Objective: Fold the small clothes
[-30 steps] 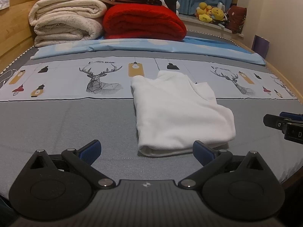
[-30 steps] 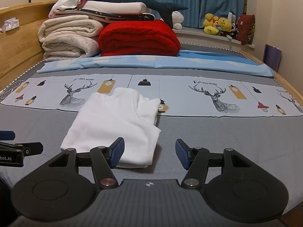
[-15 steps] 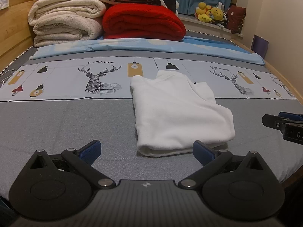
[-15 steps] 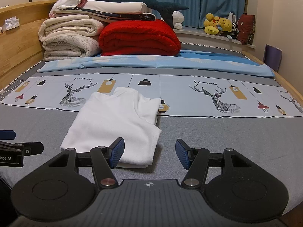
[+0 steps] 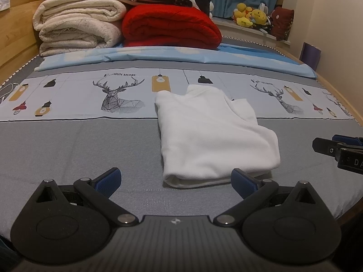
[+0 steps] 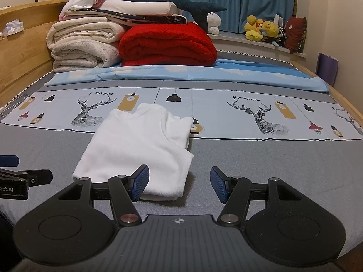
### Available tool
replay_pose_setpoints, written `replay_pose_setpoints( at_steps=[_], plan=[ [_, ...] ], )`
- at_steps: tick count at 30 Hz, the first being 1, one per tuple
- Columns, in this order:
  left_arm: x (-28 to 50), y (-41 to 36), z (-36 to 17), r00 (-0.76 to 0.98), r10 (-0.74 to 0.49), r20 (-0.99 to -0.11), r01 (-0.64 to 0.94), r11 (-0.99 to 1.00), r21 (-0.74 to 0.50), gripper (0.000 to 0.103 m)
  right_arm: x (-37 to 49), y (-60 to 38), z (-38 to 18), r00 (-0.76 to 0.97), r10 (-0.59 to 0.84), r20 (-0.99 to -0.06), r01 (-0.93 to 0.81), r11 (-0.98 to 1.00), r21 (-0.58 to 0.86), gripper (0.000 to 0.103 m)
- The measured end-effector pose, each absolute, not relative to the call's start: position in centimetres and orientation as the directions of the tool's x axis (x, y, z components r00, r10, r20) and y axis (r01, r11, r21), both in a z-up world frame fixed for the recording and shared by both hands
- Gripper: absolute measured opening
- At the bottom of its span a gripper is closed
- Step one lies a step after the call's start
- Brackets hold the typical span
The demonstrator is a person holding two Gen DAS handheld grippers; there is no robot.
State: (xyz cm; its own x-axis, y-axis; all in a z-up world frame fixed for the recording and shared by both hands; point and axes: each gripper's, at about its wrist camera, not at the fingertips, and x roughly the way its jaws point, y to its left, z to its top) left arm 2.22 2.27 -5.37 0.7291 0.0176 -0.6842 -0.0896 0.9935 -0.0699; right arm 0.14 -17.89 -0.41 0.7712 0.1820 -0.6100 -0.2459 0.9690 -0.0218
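A small white garment (image 5: pixel 213 133) lies folded into a compact rectangle on the grey bed cover (image 5: pixel 79 149), its collar end pointing away. In the right wrist view the same white garment (image 6: pixel 138 149) sits left of centre. My left gripper (image 5: pixel 175 180) hovers open just short of the garment's near hem, nothing between its blue pads. My right gripper (image 6: pixel 179 183) is open too, level with the garment's near right corner, and holds nothing. Each gripper's tip shows at the edge of the other's view: the right gripper (image 5: pixel 335 149), the left gripper (image 6: pixel 20 176).
Rolled cream blankets (image 6: pixel 84 45) and a red blanket (image 6: pixel 168 45) are stacked at the head of the bed, with a light blue sheet (image 6: pixel 186 74) before them. A wooden bed frame (image 6: pixel 20 52) runs on the left. Plush toys (image 6: pixel 263 29) sit on the sill.
Both views have shifted very slightly. The garment lies as it did, and both grippers stay open.
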Motion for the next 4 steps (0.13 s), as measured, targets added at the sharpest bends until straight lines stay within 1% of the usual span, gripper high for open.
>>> replay_pose_setpoints(
  at_steps=[4],
  plan=[
    [2.19, 2.25, -5.38, 0.732, 0.022, -0.681, -0.09, 0.994, -0.065, 0.103, 0.12, -17.83, -0.37, 0.771, 0.183, -0.61, -0.249, 0.968, -0.025, 0.061]
  ],
)
